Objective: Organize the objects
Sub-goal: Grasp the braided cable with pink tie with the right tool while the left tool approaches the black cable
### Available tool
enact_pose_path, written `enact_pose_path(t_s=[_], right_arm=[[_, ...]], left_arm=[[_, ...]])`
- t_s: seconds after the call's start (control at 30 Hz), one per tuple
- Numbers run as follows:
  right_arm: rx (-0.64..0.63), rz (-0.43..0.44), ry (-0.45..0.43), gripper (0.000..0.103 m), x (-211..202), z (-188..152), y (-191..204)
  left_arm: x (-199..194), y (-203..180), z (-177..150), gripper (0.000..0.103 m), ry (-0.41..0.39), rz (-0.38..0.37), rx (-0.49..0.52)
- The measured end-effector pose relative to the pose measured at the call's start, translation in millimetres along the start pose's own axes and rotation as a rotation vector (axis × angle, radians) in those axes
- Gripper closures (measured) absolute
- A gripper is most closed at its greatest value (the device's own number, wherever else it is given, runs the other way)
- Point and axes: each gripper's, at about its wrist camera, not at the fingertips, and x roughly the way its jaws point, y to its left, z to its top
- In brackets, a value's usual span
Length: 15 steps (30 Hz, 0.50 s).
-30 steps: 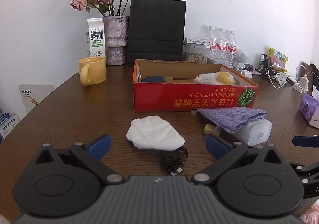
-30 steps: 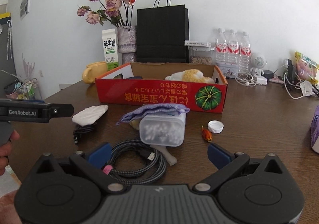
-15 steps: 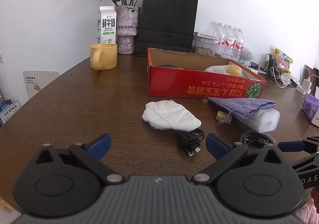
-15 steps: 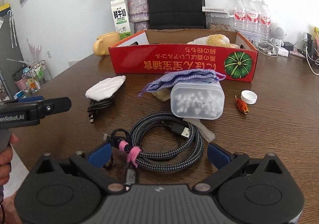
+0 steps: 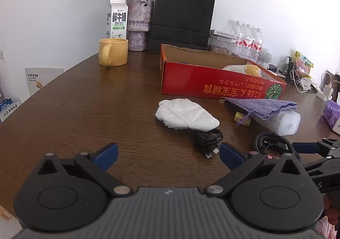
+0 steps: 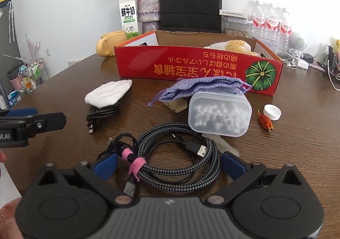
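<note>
**A:** One braided cable [image 6: 178, 160], coiled and cinched with a pink tie [image 6: 136, 164], lies flat on the brown table [image 5: 85, 111], and it sits squarely between the blue pads of the right gripper [image 6: 169, 165], the coil's near edge running under the tool's nose. It looks like the piece being gone for

**B:** Are the pads on it?

**A:** I can't see any contact. The fingers stand wide, one pad at 9 o'clock of the coil and one at 3 o'clock, with nothing held. I judge this as the reach before a grasp, not the grasp itself

**B:** And around it?

**A:** At 1 o'clock of the coil, just beyond it, a frosted plastic tub [image 6: 220, 114] lies on its side with a purple drawstring pouch [image 6: 201, 88] draped over it. At 10 o'clock is a small black cable [image 6: 102, 113] tucked under a white crumpled cloth [image 6: 108, 94]. The red cardboard box [image 6: 191, 66] stands at 12 o'clock, open-topped, with a plush toy [image 6: 233, 46] already inside

**B:** The other hand?

**A:** The left gripper [image 5: 167, 154] hovers over bare table, its fingers also spread wide and empty

**B:** Next move?

**A:** Probably lowering, pinching across the bundle near the tie so the loops stay together, then lifting towards the box. The loose plug end [image 6: 196, 148] may dangle
</note>
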Motion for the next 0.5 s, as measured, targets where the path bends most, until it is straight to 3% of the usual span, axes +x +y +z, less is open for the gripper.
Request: enact_pose_path(t_s=[0.1, 0.17, 0.5], right_arm=[[-0.004, -0.003, -0.011, 0.002, 0.1, -1.0, 0.9], [-0.001, -0.004, -0.028, 0.012, -2.8, -2.7, 0.0], [-0.009, 0.044, -0.070, 0.013, -22.1, -15.9, 1.2]], left_arm=[[0.3, 0.4, -0.3, 0.000, 0.002, 0.001, -0.003], [0.6, 0.4, -0.6, 0.000, 0.003, 0.004, -0.003], [0.6, -1.0, -1.0, 0.000, 0.007, 0.010, -0.003]])
